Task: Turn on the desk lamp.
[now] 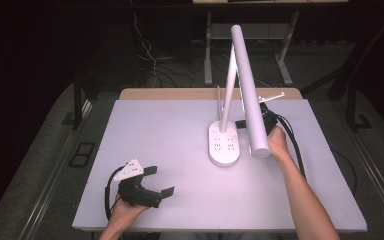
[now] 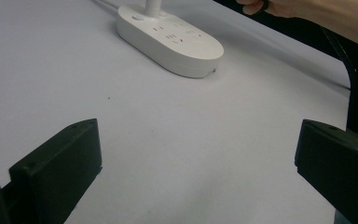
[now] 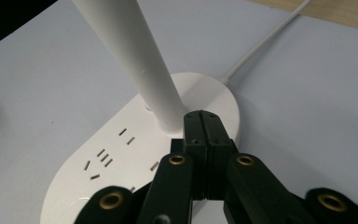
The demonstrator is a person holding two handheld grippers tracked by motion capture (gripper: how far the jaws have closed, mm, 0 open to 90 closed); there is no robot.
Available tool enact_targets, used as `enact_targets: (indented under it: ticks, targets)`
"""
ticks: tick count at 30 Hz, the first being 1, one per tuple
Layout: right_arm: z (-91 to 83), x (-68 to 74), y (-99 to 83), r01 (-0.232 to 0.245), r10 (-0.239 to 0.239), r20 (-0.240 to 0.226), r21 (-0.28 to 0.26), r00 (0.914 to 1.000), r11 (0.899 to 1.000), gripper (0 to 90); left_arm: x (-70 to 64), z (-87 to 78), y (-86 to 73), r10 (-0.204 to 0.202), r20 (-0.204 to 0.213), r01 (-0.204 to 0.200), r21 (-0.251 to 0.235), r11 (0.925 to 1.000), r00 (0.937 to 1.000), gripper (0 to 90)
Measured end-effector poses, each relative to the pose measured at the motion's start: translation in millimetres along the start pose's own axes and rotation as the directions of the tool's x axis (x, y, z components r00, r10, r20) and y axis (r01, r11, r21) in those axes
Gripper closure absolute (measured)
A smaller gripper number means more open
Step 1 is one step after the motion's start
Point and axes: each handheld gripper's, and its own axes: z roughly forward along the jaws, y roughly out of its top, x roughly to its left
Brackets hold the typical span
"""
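A big white table (image 1: pixel 170 190) is seen, and a white lamp (image 1: pixel 225 145) is stood on it right of the middle. The right gripper (image 3: pixel 204 122) is held over the lamp's flat base, just by its pole, with its jaws pressed together on nothing. The left gripper (image 1: pixel 157 181) is held low near the front edge, well apart from the lamp, jaws wide apart and empty

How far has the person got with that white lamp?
Early stage, it seems. The right gripper, jaws shut with nothing between them, has its tip at the foot of the lamp's stem, over the socket base, perhaps going for a switch. The left gripper waits open on the table, apart. Whether the lamp is lit is hard to tell.
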Motion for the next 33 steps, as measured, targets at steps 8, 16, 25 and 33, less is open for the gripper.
enact_targets:
  ticks: [8,16,25,33]
  targets:
    - [-17.4,4.3,2.0,0.022,-0.022,0.007,-0.013,0.9997,1.0,90.0,-0.1,0.3,0.0,-0.001,0.0,0.001,0.0,1.0,1.0,0.0]
    - [-38.0,11.0,-4.2,0.019,-0.019,0.009,-0.029,0.9998,0.999,81.7,0.0,1.0,0.1,0.0,0.0,0.0,0.002,1.0,1.0,0.0]
    - [-56.2,16.7,-21.3,-0.015,0.016,0.023,-0.052,0.9996,0.999,47.6,-1.1,1.9,0.4,0.005,0.003,-0.005,0.005,1.0,1.0,0.0]
    - [-69.0,28.9,-39.2,-0.032,0.036,0.044,-0.073,0.9984,0.997,7.2,-2.2,1.5,0.5,0.004,0.006,-0.004,0.003,1.0,1.0,0.0]
